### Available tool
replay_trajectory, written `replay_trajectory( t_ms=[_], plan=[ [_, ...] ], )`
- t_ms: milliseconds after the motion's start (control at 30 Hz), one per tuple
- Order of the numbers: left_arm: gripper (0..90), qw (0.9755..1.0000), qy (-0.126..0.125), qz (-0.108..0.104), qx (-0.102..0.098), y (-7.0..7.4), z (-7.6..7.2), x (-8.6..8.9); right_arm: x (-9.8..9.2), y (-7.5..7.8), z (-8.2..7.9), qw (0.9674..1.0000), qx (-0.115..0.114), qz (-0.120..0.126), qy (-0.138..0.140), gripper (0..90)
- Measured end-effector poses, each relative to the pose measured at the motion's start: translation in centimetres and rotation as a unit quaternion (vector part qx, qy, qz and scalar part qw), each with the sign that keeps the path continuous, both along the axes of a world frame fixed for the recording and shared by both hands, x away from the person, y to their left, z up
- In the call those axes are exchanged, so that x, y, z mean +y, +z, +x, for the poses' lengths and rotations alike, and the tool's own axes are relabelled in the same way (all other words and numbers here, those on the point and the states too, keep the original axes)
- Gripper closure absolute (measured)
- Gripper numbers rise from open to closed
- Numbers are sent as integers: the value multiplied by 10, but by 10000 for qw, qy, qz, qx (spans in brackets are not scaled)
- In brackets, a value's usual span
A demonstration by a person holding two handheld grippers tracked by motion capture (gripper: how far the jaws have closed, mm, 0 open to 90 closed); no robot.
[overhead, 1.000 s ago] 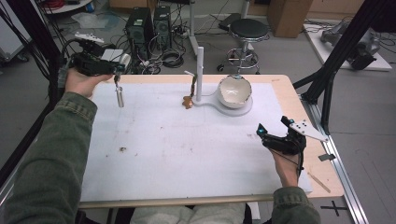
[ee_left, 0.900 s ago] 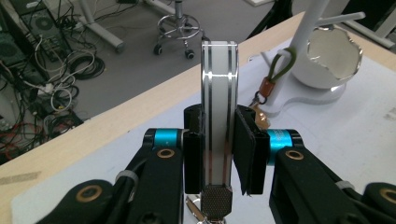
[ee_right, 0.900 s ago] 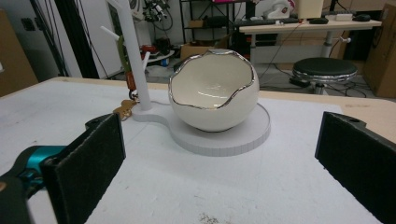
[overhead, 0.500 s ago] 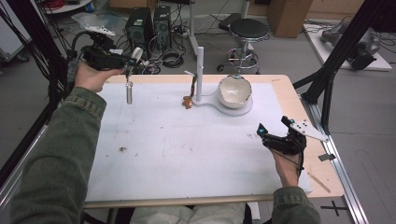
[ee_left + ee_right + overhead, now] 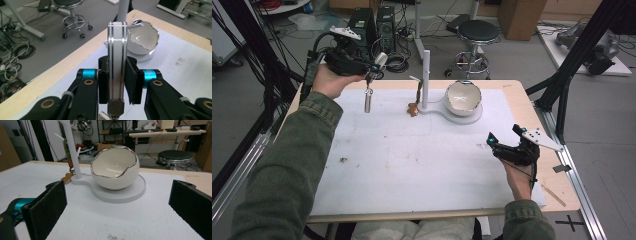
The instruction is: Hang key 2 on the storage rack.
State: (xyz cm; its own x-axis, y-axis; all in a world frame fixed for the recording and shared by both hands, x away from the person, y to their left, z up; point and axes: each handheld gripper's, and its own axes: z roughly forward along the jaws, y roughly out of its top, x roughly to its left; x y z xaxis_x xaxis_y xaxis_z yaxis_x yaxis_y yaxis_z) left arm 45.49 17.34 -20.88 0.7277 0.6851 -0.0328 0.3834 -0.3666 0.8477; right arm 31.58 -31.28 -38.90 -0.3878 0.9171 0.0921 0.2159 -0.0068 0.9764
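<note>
A white, silver-striped strap [image 5: 116,62] is pinched between the pads of the left gripper [image 5: 371,76] and is hung above the bench's [image 5: 512,90] far left edge. The right gripper [image 5: 508,141] is held spread near the right edge, pointed at the egg-shaped bowl [image 5: 115,167] on its stand [image 5: 130,192].

left tool [image 5: 371,75] held up at far left, jaws clamped tight, forearm stretched fwd in green sleeve. right tool [image 5: 507,142] low at near right, jaws wide apart, hand [image 5: 518,177] under it.
</note>
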Motion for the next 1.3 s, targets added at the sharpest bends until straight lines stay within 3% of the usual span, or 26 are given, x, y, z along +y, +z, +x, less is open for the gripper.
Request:
replay_trajectory(
  t_ms=[200,300,633,867,1300],
  plan=[
    [745,9999,-151,-49,3,4,1,-15,0,0,0,10000,0,3,11,5],
    [745,9995,-258,-203,19,7,2,-26,0,0,0,10000,10,19,23,5],
    [745,9988,-448,-183,-37,13,3,-52,0,0,0,10000,6,21,23,5],
    [745,9972,-669,-322,-83,22,3,-73,0,0,0,10000,11,13,23,5],
    [745,9957,-810,-411,-185,30,15,-106,-1,0,0,10000,-7,21,1,5]
  ],
)
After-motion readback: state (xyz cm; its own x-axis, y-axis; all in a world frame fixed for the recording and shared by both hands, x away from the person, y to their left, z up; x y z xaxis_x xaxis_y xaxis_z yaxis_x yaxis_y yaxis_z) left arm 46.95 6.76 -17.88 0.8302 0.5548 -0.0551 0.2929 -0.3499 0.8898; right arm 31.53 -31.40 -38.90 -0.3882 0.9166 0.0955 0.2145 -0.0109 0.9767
